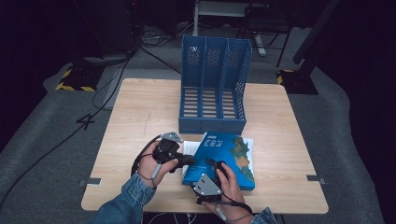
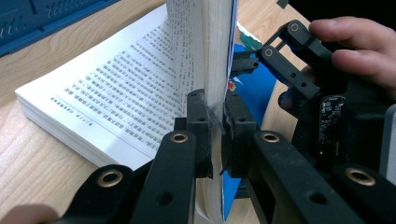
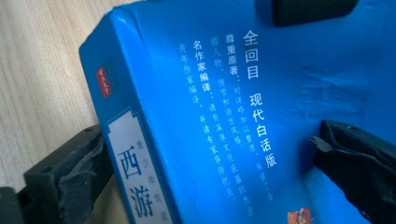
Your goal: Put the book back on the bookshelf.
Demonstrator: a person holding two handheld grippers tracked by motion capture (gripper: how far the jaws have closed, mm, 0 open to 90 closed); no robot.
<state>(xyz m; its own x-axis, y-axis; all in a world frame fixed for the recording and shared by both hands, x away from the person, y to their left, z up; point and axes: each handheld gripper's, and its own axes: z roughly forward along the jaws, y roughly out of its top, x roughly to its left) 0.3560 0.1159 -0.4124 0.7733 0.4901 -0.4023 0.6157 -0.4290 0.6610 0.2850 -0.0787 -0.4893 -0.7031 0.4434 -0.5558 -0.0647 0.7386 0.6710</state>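
A thick blue book (image 1: 229, 156) lies near the table's front edge, partly opened at its left side. My left gripper (image 1: 189, 160) comes in from the left and is shut on a raised sheaf of pages with the blue cover (image 2: 212, 46); printed pages (image 2: 116, 79) lie flat beneath it. Its jaws (image 2: 217, 135) pinch the sheaf's edge. My right gripper (image 1: 217, 165) sits at the book's near edge. Its jaws (image 3: 205, 149) stand wide, one beside the spine, the other over the blue cover (image 3: 261, 70), which bears white Chinese text.
A blue three-slot file holder (image 1: 212, 88) stands upright behind the book, its slots empty. The wooden table (image 1: 140, 107) has bare room left and right. Cables and dark equipment lie on the grey floor beyond the table.
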